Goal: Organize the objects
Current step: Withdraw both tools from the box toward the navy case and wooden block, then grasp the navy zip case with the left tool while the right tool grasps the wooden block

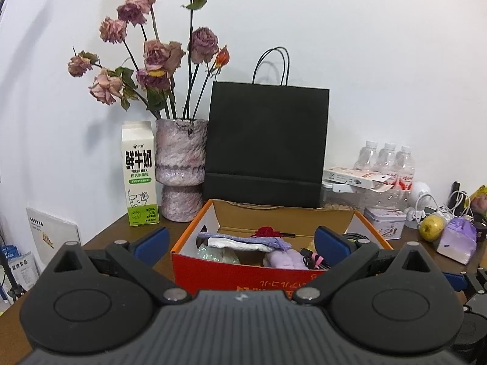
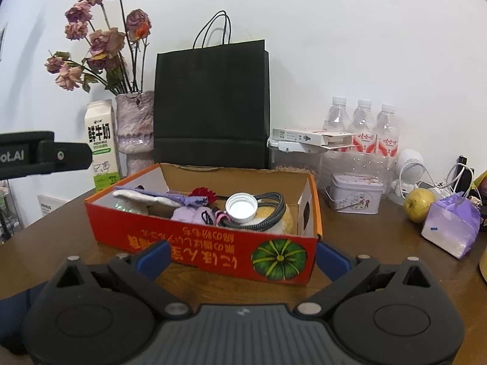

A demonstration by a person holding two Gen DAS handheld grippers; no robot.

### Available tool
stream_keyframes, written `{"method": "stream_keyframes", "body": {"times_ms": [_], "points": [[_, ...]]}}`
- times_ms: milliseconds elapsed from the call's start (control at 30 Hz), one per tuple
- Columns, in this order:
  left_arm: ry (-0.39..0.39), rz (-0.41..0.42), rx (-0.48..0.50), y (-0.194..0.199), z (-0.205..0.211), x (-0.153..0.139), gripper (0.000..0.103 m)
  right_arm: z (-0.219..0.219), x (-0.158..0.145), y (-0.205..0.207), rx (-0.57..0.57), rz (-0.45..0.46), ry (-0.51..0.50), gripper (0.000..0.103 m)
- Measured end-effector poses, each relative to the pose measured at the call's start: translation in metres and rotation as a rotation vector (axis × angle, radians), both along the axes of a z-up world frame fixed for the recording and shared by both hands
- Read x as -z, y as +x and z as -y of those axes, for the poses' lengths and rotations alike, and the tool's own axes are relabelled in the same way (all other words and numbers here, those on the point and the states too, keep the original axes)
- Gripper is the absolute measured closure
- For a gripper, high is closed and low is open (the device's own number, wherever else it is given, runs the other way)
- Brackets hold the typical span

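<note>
A: Starting nearest the lens, what are the grippers doing?

B: In the left wrist view the left gripper (image 1: pixel 242 245) is filling the bottom of the frame with its blue fingertips (image 1: pixel 153 240) spread wide and nothing between them. In the right wrist view the right gripper (image 2: pixel 242 255) is doing the same, jaws apart and empty, low at the frame's bottom edge.

A: And the thing being organised into?

B: The orange cardboard box (image 2: pixel 201 245) is sitting at frame centre on the brown table (image 2: pixel 365 243), just beyond both sets of fingers. My guess is both grippers are hanging back and facing it because it is serving as the collecting bin.

A: What is lying inside?

B: A white bottle cap (image 2: pixel 241 207) is resting on a coiled braided cable (image 2: pixel 271 210), with purple cloth (image 2: pixel 170 197) and a red flower (image 2: pixel 203 194) toward the box's left half.

A: What is waiting outside it?

B: At the right of the frame, a yellow pear (image 2: pixel 419 205) is touching a purple tissue pack (image 2: pixel 450 228), and a small tin (image 2: pixel 354 196) is standing just right of the box. I judge these loose ones the likeliest next picks.

A: Farther back?

B: A black paper bag (image 2: pixel 211 103) is standing upright against the wall at centre, a vase of dried roses (image 2: pixel 135 127) and a milk carton (image 2: pixel 101 144) at the left, and water bottles (image 2: pixel 362 121) at the upper right.
</note>
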State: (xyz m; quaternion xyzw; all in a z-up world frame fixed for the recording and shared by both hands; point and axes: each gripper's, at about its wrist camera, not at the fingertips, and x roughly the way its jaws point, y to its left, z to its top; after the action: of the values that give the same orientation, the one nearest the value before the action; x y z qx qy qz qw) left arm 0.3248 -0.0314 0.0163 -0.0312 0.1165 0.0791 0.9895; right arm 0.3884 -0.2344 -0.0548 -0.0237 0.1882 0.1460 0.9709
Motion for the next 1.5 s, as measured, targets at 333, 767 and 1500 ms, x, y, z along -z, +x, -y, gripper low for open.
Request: {"method": "stream_keyframes", "body": {"times_ms": [333,767,1500], "points": [[0.011,0.024,0.02,-0.044,-0.006,0.008,0.0,0.004,0.002,-0.04,-0.023,0.003,-0.004,0.001],[0.044,-0.001,0.063,-0.097,-0.012,0.035,0.0,0.001,0.012,-0.093,-0.058,-0.01,-0.018,0.001],[0.058,-0.084,0.021,-0.171,-0.073,0.058,0.0,-0.024,0.035,-0.152,-0.146,-0.126,-0.059,0.0]]}}
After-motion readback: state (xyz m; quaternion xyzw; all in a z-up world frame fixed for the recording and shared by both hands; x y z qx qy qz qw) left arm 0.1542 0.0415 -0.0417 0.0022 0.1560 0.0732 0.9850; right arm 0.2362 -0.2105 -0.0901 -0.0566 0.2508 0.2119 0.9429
